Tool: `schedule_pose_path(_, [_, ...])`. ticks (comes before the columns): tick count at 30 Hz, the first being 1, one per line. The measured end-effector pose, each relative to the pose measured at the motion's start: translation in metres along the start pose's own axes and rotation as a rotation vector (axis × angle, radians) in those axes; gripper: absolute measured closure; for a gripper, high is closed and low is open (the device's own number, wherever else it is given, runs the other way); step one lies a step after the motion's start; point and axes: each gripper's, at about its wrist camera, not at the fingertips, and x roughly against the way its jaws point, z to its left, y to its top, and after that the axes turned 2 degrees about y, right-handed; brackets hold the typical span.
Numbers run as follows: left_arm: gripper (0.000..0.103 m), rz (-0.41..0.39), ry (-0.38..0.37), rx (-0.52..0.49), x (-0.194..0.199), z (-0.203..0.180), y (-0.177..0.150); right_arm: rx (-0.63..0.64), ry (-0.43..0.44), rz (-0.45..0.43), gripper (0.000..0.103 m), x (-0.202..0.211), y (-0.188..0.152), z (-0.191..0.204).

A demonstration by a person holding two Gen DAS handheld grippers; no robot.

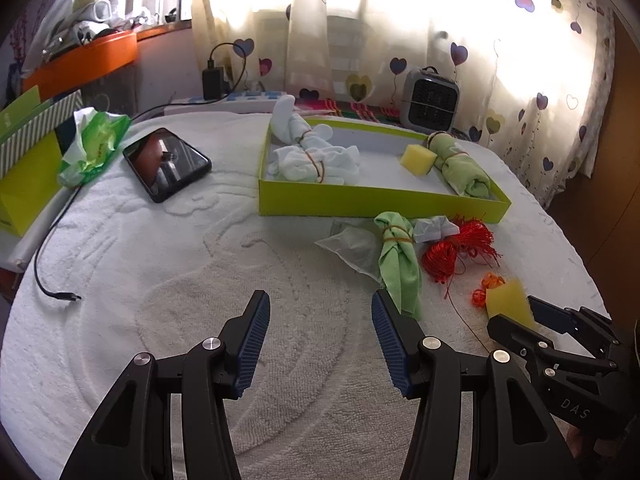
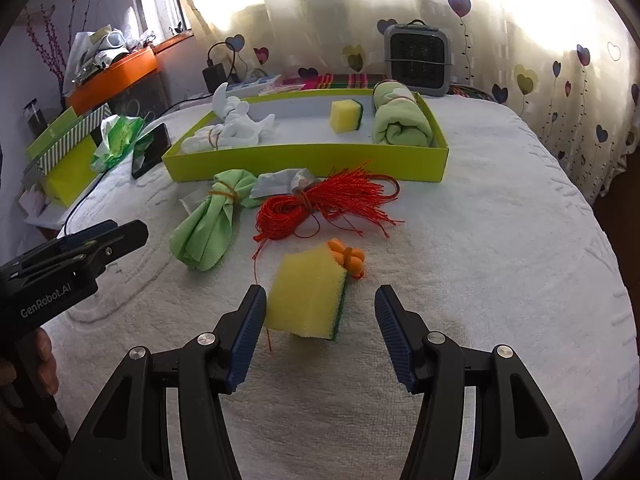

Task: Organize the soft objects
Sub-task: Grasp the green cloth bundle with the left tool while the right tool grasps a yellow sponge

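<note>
Right wrist view: the right tool hangs over the towel-covered counter with its jaws spread wide, and the yellow sponge sits between them, close by the left pad, with no pad pressing on it yet. Just behind it lies an orange hair tie, and farther back a red cord bundle and a green cloth roll. The lime tray already holds another sponge and rolled cloths. That sponge looks light and squashy; I'd pinch it across its flat yellow faces, gently. Over on the left wrist camera, the left tool is open too, empty, hovering just beside the green roll.
</note>
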Motion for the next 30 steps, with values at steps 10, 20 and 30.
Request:
schedule_pose_path(10, [0.051,0.025,-0.042,-0.017,-0.002,-0.007,0.0,-0.04,0.037,-0.023,0.054,0.006,-0.003,-0.006])
schedule_pose_path(20, [0.051,0.041,-0.07,-0.033,-0.004,-0.021,0.008,-0.04,0.086,-0.04,0.071,0.011,-0.005,-0.007])
schedule_pose_path(30, [0.051,0.041,-0.061,-0.072,-0.015,-0.039,0.023,-0.056,0.103,-0.069,0.072,0.023,-0.005,-0.017])
